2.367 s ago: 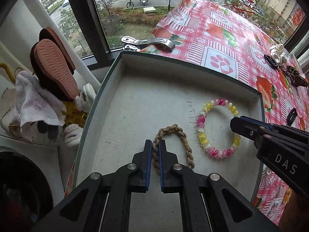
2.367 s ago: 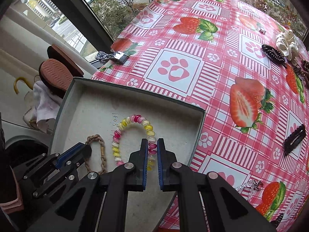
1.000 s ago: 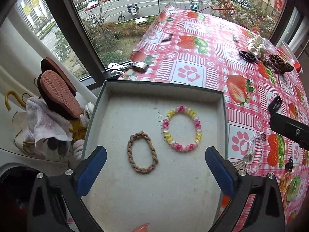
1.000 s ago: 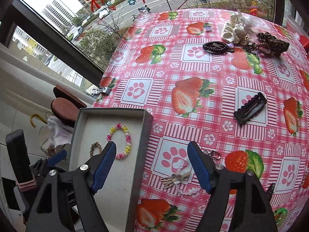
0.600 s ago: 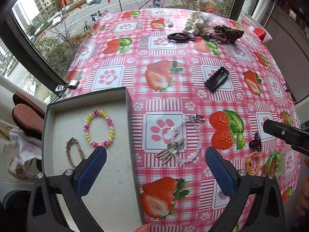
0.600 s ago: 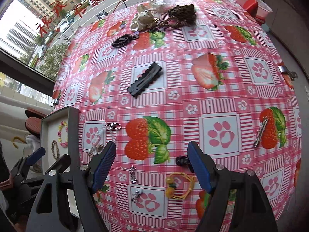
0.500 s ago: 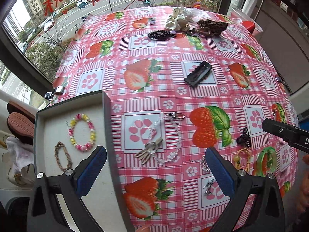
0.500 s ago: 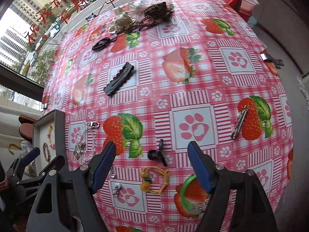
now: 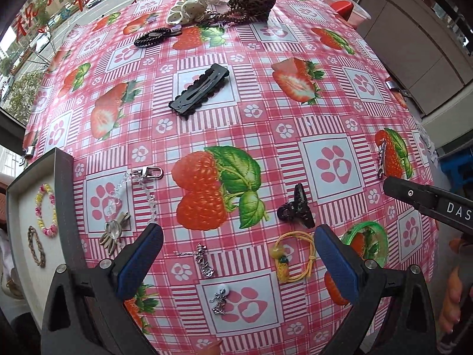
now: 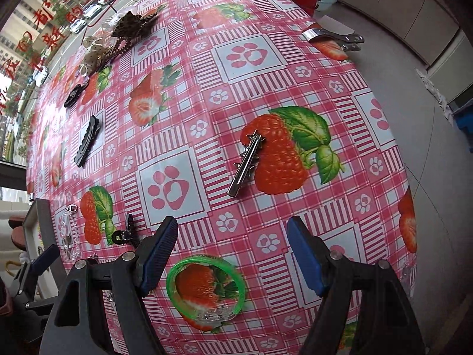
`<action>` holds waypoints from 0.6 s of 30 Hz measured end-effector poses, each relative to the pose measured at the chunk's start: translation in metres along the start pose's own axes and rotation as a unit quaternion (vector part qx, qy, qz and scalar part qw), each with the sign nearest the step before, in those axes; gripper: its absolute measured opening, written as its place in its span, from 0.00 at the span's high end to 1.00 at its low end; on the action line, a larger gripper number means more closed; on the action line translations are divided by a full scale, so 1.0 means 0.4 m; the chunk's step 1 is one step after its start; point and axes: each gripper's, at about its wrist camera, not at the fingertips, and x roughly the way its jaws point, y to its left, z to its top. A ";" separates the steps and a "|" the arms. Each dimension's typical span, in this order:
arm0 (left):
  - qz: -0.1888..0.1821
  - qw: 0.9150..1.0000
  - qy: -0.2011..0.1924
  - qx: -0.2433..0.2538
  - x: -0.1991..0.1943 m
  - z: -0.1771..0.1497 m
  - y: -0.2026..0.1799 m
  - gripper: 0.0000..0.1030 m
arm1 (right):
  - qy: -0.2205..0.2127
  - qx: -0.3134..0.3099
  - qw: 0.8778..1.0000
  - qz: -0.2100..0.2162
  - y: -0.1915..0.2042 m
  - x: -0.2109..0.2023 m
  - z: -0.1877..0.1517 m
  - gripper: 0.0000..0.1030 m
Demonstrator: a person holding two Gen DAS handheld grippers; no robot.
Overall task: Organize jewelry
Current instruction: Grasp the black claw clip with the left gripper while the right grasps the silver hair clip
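My left gripper (image 9: 238, 259) is open and empty above the strawberry tablecloth. Near it lie a yellow cord bracelet (image 9: 292, 256), a green bangle (image 9: 365, 242), a small black claw clip (image 9: 295, 208) and silver charms (image 9: 204, 259). At far left the grey tray (image 9: 69, 207) holds a pink-yellow bead bracelet (image 9: 45, 210) and a brown braided bracelet (image 9: 37, 247). My right gripper (image 10: 232, 256) is open and empty, with the green bangle (image 10: 205, 288) just below and between its fingers. A silver hair clip (image 10: 246, 162) lies ahead of it.
A crystal keychain with keys (image 9: 124, 207) lies beside the tray. A black snap clip (image 9: 199, 88), a black comb clip (image 9: 153, 37), scrunchies (image 9: 189, 9) and a leopard hair piece (image 9: 254, 3) lie farther back. The table edge drops to the floor at right (image 10: 408, 177).
Both grippers opened, releasing the bracelets into the tray, then swung right across the table. The right gripper now hovers over the green bangle.
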 end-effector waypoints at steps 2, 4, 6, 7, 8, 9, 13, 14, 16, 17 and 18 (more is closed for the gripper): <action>-0.004 1.000 0.006 -0.003 0.016 0.008 -0.014 0.00 | 0.003 0.005 1.000 -0.001 -0.012 0.009 0.006 0.23; -0.002 1.000 0.010 -0.003 0.031 0.012 -0.028 0.00 | 0.004 0.008 1.000 -0.001 -0.020 0.016 0.014 0.23; 0.001 1.000 0.013 -0.001 0.045 0.016 -0.040 0.00 | 0.004 0.010 1.000 0.000 -0.028 0.019 0.020 0.23; 0.002 1.000 0.015 0.000 0.052 0.017 -0.045 0.00 | 0.004 0.010 1.000 0.001 -0.028 0.024 0.025 0.23; 0.001 1.000 0.018 0.001 0.059 0.019 -0.050 0.00 | 0.004 0.011 1.000 0.001 -0.029 0.027 0.029 0.23; 0.000 1.000 0.020 0.001 0.066 0.020 -0.055 0.00 | 0.005 0.010 1.000 0.001 -0.030 0.030 0.033 0.24; -0.005 1.000 0.026 0.005 0.087 0.027 -0.074 0.00 | 0.008 0.008 1.000 0.006 -0.035 0.041 0.043 0.24; -0.001 1.000 0.028 0.008 0.092 0.029 -0.080 0.06 | 0.008 0.006 1.000 0.007 -0.031 0.046 0.046 0.23; 0.001 0.999 0.032 0.012 0.104 0.033 -0.090 0.06 | 0.010 0.002 1.000 0.009 -0.025 0.055 0.051 0.24; 0.002 0.999 0.033 0.013 0.107 0.034 -0.093 0.06 | 0.011 0.000 1.000 0.008 -0.020 0.061 0.054 0.25; 0.002 0.999 0.034 0.014 0.110 0.035 -0.096 0.08 | 0.012 -0.002 1.000 0.006 -0.016 0.066 0.056 0.29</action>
